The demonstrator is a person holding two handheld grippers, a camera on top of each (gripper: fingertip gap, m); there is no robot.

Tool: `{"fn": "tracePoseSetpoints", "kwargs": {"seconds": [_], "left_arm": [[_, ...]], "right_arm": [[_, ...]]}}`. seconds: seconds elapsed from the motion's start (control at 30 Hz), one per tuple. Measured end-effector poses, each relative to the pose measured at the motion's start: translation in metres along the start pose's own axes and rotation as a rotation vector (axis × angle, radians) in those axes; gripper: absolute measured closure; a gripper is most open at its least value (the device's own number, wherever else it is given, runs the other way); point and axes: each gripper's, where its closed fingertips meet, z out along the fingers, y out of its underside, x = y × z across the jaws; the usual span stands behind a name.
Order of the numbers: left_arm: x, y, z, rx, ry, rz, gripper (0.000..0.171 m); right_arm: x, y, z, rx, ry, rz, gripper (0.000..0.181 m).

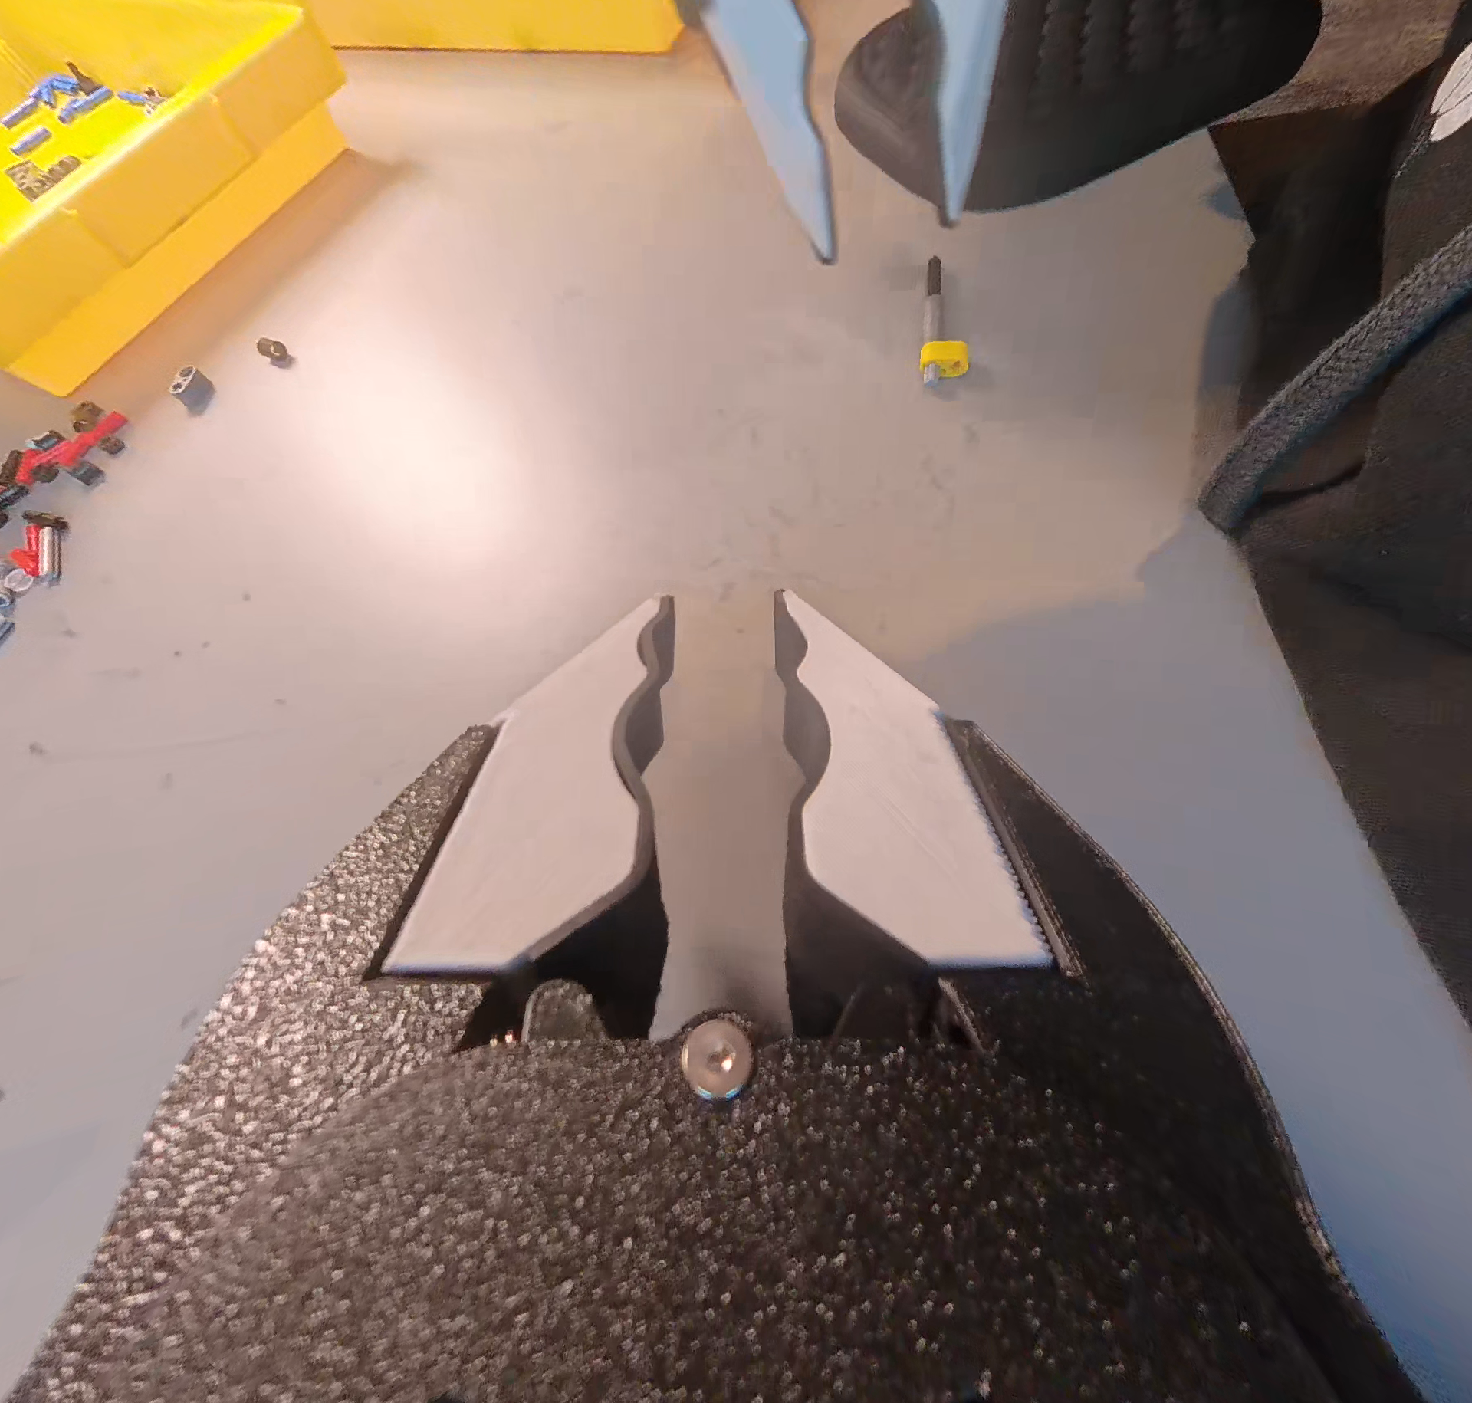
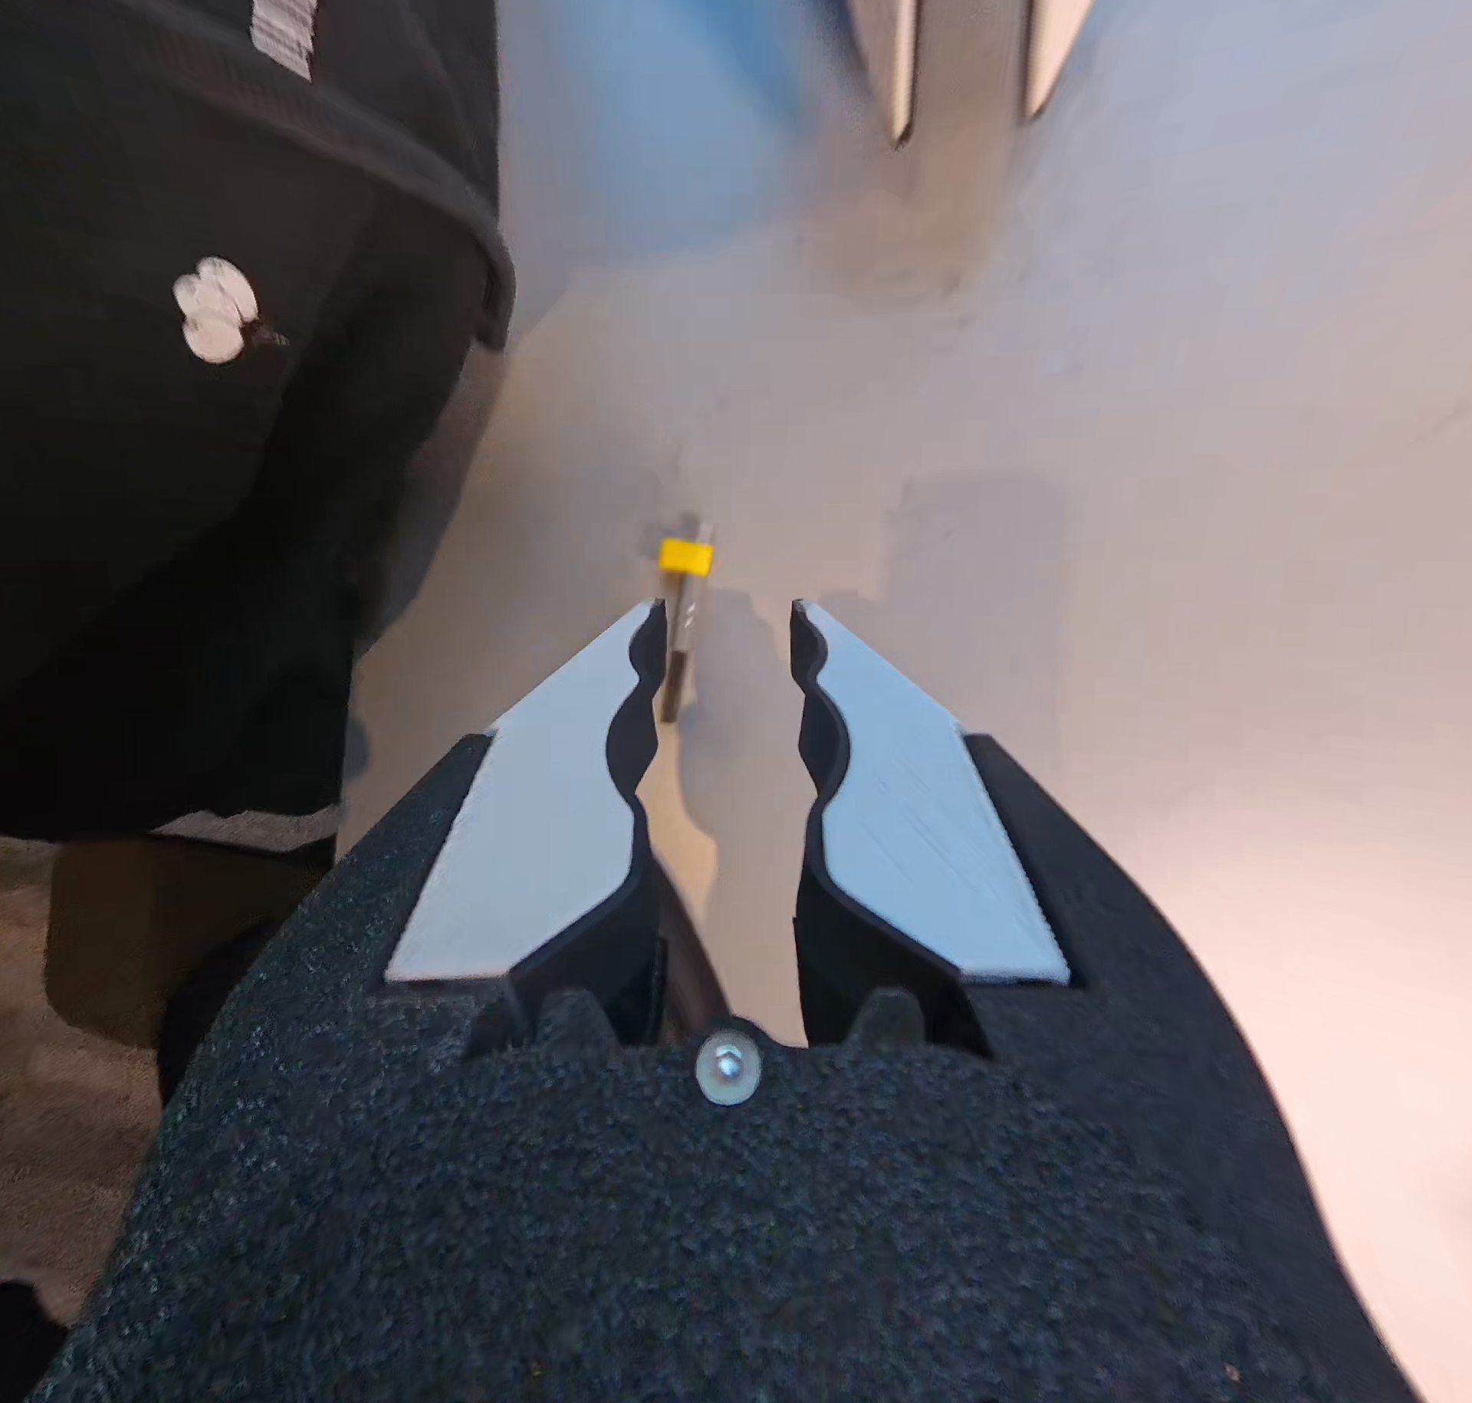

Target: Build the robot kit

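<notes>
On the grey table, between the two claws, lies a thin grey rod with a small yellow block pushed onto one end and a dark tip at the other. The right claw hangs just above it, fingers parted and holding nothing; from its own camera the rod sits just past its left fingertip, with the yellow block a little farther ahead. The left claw faces it from the opposite side, also released and empty, well short of the rod. Far off to that claw's left stands a yellow bin with small blue and black pieces inside, and a scatter of red and black parts lies on the table near it. A person's black clothing fills the space beside the right claw's left finger
</notes>
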Motion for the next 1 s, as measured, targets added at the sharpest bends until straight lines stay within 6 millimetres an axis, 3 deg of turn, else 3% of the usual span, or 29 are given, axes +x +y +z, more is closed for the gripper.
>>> {"fn": "tracePoseSetpoints", "kwargs": {"seconds": [0.07,0.13,0.2,0.33,0.5,0.6,1.0], "left_arm": [[0.001,-0.001,0.001,0.005,0.005,-0.003,0.146],[0.004,-0.003,0.003,0.006,0.015,0.004,0.146],[0.011,-0.007,0.005,0.018,0.038,0.018,0.147],[0.027,-0.019,0.011,0.042,0.072,0.077,0.151],[0.032,-0.029,0.012,0.053,-0.015,0.24,0.154],[0.026,-0.03,0.009,0.047,-0.079,0.304,0.161],[0.021,-0.021,0.007,0.017,-0.089,0.349,0.166]], "right_arm": [[-0.011,0.02,0.012,-0.073,0.025,0.008,0.151],[-0.016,0.022,0.024,-0.05,0.041,0.018,0.155],[-0.009,0.018,0.026,-0.022,0.09,0.011,0.176],[-0.009,-0.022,0.024,0.179,-0.025,0.037,0.176],[0.009,-0.07,0.02,0.331,-0.157,0.091,0.175],[0.021,-0.077,0.027,0.314,-0.206,0.127,0.175],[0.025,-0.077,0.041,0.342,-0.345,0.183,0.175]]}}
